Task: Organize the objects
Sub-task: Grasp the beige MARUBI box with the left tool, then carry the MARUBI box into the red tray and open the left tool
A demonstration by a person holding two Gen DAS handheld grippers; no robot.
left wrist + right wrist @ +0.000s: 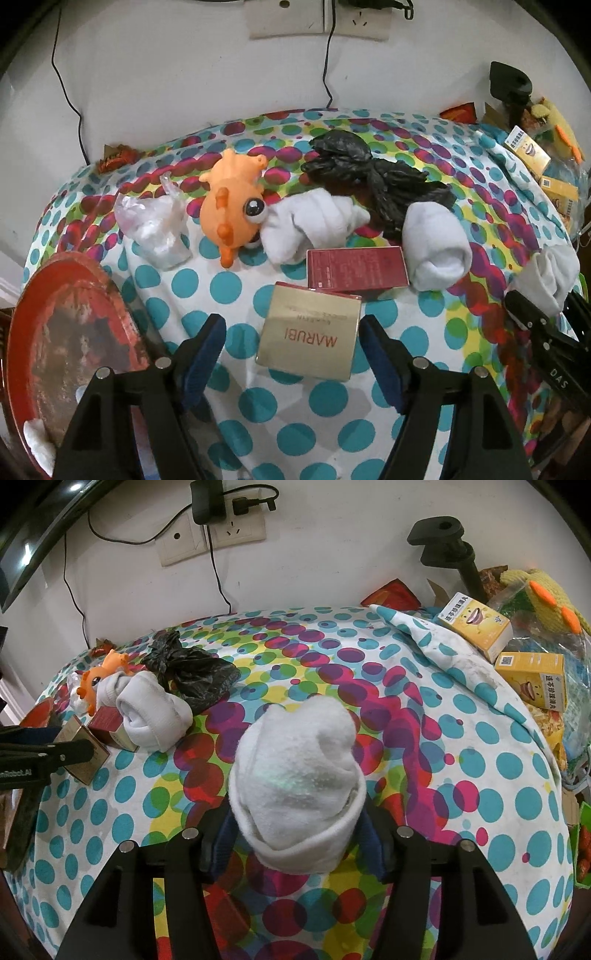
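My left gripper [293, 341] is open, its jaws on either side of a gold MARUBI box [309, 332] lying on the dotted cloth [236, 280]. A dark red box [356, 268] lies just behind it. An orange toy [232, 199], white socks [314, 223] and a rolled white sock [436, 245] lie further back with a black plastic bag [373, 173]. My right gripper [297, 836] is shut on a rolled white sock [299, 775] and holds it above the cloth [461, 757]; it also shows in the left wrist view [550, 277].
A red round tray [70, 332] sits at the left edge. A clear plastic bag [155, 225] lies left of the toy. Yellow boxes [476, 626] and a yellow knitted toy [546, 594] crowd the right side. A black clamp stand [447, 542] and wall sockets [210, 535] are behind.
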